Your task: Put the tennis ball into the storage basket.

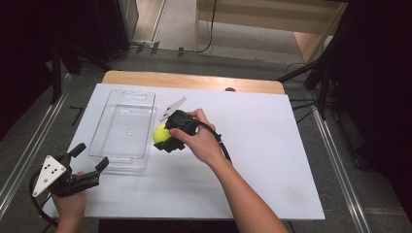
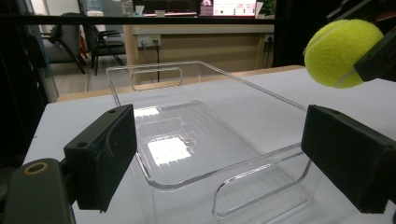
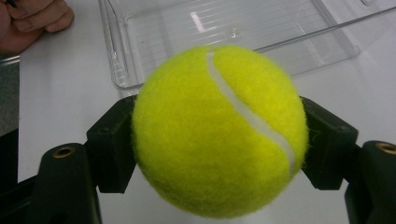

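Note:
A yellow-green tennis ball (image 1: 159, 133) is clamped between the black jaws of my right gripper (image 1: 164, 136), just off the right side of a clear plastic tray (image 1: 103, 112). In the right gripper view the ball (image 3: 219, 130) bulges between both pads (image 3: 114, 149), with the tray (image 3: 224, 23) beyond it. My left gripper (image 1: 90, 156) rests at the tray's near left corner, open and holding nothing. In the left gripper view its jaws (image 2: 224, 156) stand wide apart on either side of the tray's near handle (image 2: 261, 184), and the ball (image 2: 343, 53) hangs at the upper right.
The tray stands on a white board (image 1: 272, 145) laid over a wooden table (image 1: 194, 80). A person's left hand (image 3: 32, 18) holds the left gripper near the board's front left corner. Dark stands and metal rails flank the table.

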Action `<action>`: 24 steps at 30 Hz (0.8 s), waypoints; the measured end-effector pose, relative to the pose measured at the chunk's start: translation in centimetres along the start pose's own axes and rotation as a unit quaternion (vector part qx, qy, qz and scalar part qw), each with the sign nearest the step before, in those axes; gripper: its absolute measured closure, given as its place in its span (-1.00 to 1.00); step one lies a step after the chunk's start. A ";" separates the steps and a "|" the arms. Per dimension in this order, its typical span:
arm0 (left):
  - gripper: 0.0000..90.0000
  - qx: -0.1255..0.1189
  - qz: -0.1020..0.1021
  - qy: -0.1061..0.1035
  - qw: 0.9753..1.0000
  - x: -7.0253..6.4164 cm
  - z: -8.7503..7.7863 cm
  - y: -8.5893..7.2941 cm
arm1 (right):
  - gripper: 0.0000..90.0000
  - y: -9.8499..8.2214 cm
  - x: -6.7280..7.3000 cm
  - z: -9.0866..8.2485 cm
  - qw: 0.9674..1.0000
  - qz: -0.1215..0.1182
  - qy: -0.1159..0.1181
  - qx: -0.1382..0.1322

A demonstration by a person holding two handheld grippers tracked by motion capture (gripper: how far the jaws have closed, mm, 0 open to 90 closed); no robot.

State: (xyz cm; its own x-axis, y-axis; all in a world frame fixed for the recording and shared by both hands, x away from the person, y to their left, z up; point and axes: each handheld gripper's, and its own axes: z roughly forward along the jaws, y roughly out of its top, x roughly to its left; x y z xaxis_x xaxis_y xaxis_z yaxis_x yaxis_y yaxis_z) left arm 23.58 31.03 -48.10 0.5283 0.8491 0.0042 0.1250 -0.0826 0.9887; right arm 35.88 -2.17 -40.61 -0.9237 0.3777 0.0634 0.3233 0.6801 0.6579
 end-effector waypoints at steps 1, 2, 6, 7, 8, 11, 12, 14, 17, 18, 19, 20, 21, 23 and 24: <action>-0.75 0.001 0.001 0.000 1.000 0.0 0.0 0.0 | -0.48 0.0 0.0 0.0 1.000 0.000 0.000 0.000; -0.75 0.001 0.001 0.000 1.000 0.0 0.0 0.0 | -0.48 0.1 0.1 0.0 1.000 0.000 0.001 0.000; -0.75 0.000 0.000 0.000 1.000 0.0 0.0 0.0 | -0.48 0.4 0.2 0.1 1.000 -0.001 0.001 0.002; -0.75 0.000 0.000 0.000 1.000 0.0 0.0 0.0 | -0.48 0.4 0.2 0.2 1.000 -0.003 0.002 0.000; -0.75 0.000 0.000 0.000 1.000 0.0 0.0 0.0 | -0.48 0.5 0.2 0.2 1.000 -0.003 0.003 0.001; -0.75 0.000 0.000 0.000 1.000 0.0 0.0 0.0 | -0.48 0.8 0.3 0.2 1.000 -0.006 0.003 0.003; -0.75 -0.001 -0.002 0.000 1.000 0.0 0.0 0.0 | -0.48 0.9 0.3 0.3 1.000 -0.007 0.003 0.001; -0.75 -0.002 -0.004 0.001 1.000 0.1 0.0 0.0 | -0.48 1.0 0.4 0.3 1.000 -0.006 0.004 0.000; -0.75 -0.001 -0.002 0.000 1.000 0.0 0.0 0.0 | -0.48 1.2 0.5 0.4 1.000 -0.010 0.006 -0.002; -0.75 -0.002 -0.002 0.000 1.000 0.0 0.0 0.0 | -0.48 1.2 0.5 0.4 1.000 -0.008 0.006 0.000; -0.75 -0.001 -0.001 0.000 1.000 0.0 0.0 0.0 | -0.48 1.3 0.5 0.4 1.000 -0.010 0.006 -0.001; -0.75 -0.002 -0.002 0.000 1.000 0.0 0.0 0.0 | -0.48 1.4 0.5 0.4 1.000 -0.013 0.005 0.000; -0.75 -0.001 -0.002 0.000 1.000 0.0 0.0 0.0 | -0.48 1.4 0.6 0.4 1.000 -0.010 0.005 0.000; -0.75 -0.003 -0.004 0.000 1.000 0.0 0.0 0.0 | -0.48 1.6 0.6 0.5 1.000 -0.012 0.005 0.001; -0.75 -0.002 -0.003 0.000 1.000 0.0 0.0 0.0 | -0.48 1.7 0.7 0.5 1.000 -0.011 0.005 0.002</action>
State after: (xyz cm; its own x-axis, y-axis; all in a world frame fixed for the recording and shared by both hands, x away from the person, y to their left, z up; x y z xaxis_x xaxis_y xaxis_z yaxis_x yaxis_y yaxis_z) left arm 23.59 31.01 -48.10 0.5277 0.8495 -0.0023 0.1245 -0.0747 0.9894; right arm 35.89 -0.48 -39.83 -0.9329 0.3556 0.0569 0.3033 0.6908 0.6563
